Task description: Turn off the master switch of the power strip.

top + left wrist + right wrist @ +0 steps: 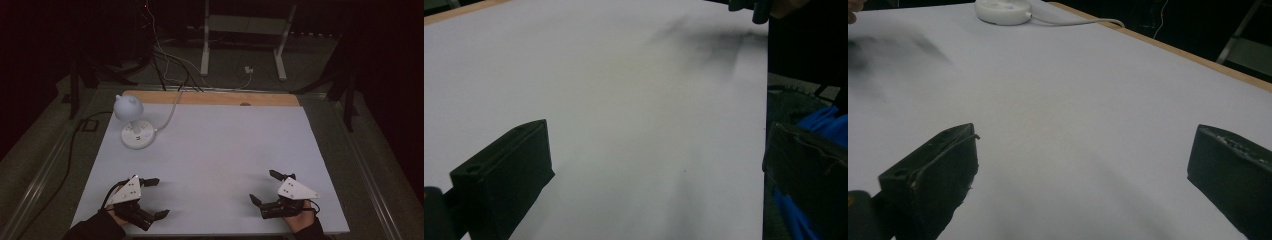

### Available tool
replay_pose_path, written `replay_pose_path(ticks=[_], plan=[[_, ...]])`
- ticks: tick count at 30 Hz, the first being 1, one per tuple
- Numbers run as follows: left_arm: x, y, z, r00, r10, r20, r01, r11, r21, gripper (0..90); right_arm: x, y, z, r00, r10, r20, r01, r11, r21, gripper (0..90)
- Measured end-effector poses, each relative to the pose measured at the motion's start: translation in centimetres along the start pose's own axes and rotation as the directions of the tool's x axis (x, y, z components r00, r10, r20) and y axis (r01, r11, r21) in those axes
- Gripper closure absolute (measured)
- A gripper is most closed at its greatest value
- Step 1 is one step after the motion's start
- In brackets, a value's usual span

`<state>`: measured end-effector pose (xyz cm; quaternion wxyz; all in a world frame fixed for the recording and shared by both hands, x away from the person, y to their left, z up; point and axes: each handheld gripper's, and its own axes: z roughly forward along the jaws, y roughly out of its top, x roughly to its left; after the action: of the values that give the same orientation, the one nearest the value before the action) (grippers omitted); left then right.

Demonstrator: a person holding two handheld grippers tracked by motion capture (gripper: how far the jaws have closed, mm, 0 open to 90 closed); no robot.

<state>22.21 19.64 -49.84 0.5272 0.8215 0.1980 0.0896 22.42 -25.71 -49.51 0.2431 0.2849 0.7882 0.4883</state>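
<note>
Both grippers, left (pixel 154 198) and right (pixel 265 187), rest wide open and empty at the near table (pixel 220 150) edge. Far left stands the lamp (pixel 134 125) (light, rigid plastic, probably top-heavy); best gripped at its thin stem. Its cord (pixel 170 112) trails back; nothing blocks the way.

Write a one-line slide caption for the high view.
Left gripper and right gripper rest open at the white table's near edge; a small white lamp stands far left.

Lamp (pixel 134 125) on table (pixel 225 150), probably far-left corner.
</note>
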Motion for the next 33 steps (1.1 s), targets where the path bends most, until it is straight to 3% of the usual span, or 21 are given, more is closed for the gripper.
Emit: replay_pose_path(ticks=[12, 33], plan=[[-0.1, 0.9, 0.2, 0.9999, 0.012, 0.009, -0.012, 0.9999, -0.005, 0.2, 0.1, 0.0, -0.1, 1.0000, 0.005, -0.002, -0.005, 1.000, -0.004, 0.0], [2.1, 3.7, 0.3, 0.9989, -0.016, -0.044, 0.014, 0.9988, -0.047, 0.3, 0.0, 0.0, -0.2, 0.9999, 0.012, -0.002, -0.012, 1.000, -0.010, 0.0]])
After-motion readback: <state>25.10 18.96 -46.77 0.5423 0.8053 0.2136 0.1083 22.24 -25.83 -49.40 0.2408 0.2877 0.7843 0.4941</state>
